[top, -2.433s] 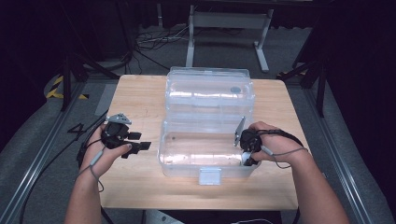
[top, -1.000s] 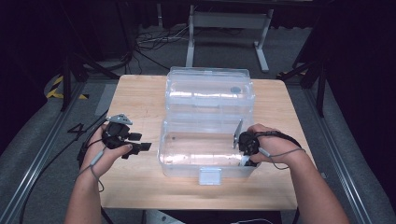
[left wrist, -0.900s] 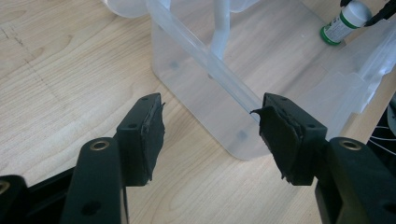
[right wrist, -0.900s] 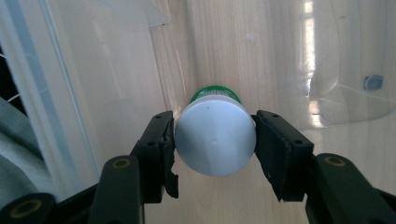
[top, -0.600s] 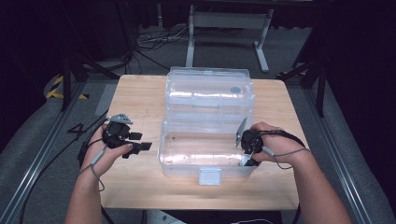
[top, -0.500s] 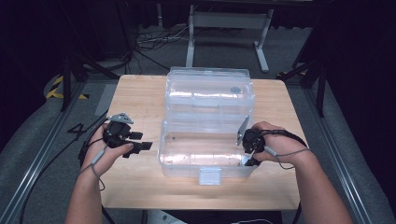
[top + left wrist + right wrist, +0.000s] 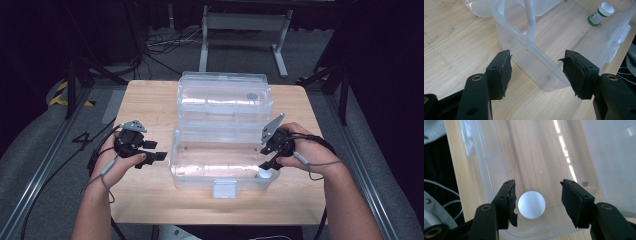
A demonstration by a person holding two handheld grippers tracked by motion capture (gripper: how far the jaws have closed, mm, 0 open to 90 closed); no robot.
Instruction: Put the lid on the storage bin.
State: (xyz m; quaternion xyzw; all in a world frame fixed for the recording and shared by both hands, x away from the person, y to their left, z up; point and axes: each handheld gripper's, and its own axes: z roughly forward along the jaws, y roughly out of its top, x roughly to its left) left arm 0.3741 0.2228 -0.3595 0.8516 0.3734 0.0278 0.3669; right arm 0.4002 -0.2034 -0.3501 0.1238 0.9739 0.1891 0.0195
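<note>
Right gripper view: right tool (image 7: 537,202) hangs over the bottle (image 7: 532,204), looking down on its white cap. Jaws have just been opening and stand spread, pads clear of the cap on both sides, so nothing is pinched. Bottle stands upright on the bin (image 7: 176,165) floor, in the near right corner, close to the wall.

High view: right tool (image 7: 267,159) sits at the bin's right rim; the lid is folded open behind. Left tool (image 7: 150,151) rests on the tabletop (image 7: 150,200) just left of the bin, jaws spread and empty, aimed at the near left corner.

Looks like a release step. To finish it well: lift straight up, keep the jaws wide until past the cap, and don't drift toward the wall, since a nudge could tip the bottle. Left tool is placed to steady the bin if it slides.
</note>
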